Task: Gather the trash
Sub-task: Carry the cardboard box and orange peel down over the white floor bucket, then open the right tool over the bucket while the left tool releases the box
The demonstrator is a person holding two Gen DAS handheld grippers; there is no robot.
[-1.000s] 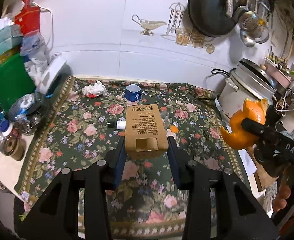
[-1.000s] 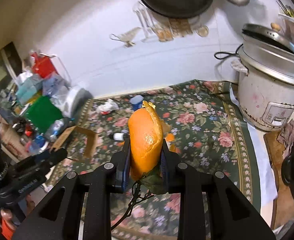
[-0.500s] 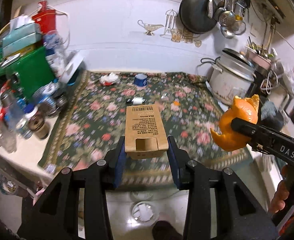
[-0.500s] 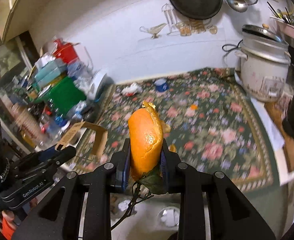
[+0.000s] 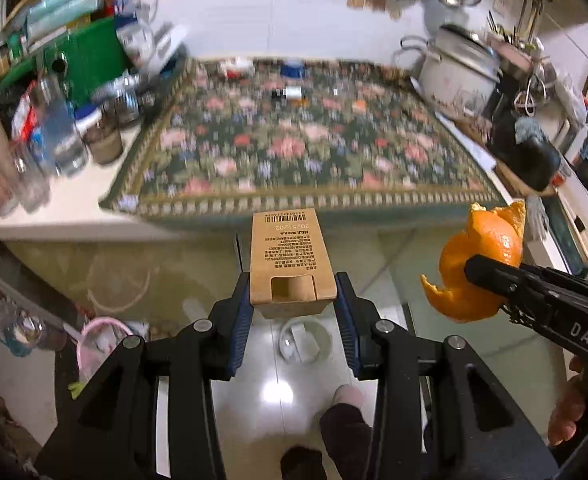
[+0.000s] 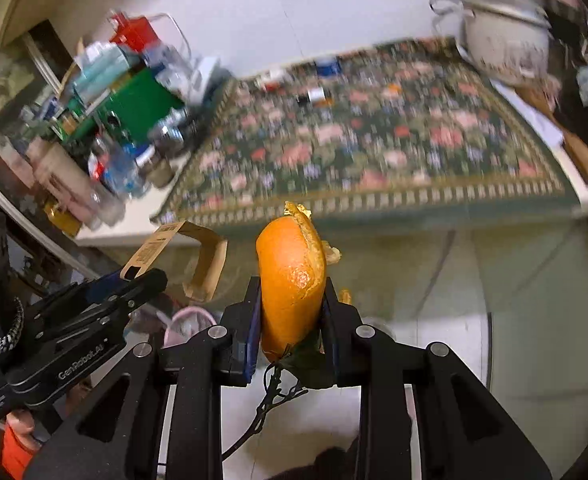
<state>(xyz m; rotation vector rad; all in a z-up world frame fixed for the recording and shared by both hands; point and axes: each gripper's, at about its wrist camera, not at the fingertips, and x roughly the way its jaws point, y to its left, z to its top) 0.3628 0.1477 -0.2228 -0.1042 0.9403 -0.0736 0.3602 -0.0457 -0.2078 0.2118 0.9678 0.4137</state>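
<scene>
Jaws closed narrow on a brown cardboard box: in the left wrist view, the left gripper pinches the box by its two sides at lower centre of the frame, barcode end pointing away and a cut-out window facing the camera. At right of the frame the right gripper reaches in, clamped on a curled orange peel. Both pieces of trash are held off the near edge of the floral tablecloth, which fills the blurred middle of the frame, over a glossy tiled floor. A small white bowl-like object sits on the floor just below the box in the frame. A white rice cooker stands at upper right, and bottles and jars crowd the upper left.

From the right wrist view, the right gripper has its jaws closed on the orange peel at centre frame, a dark stem with leaf dangling beneath. At lower left the left gripper holds the cardboard box, seen edge-on. The floral tablecloth lies across the upper middle, the rice cooker at upper right.
</scene>
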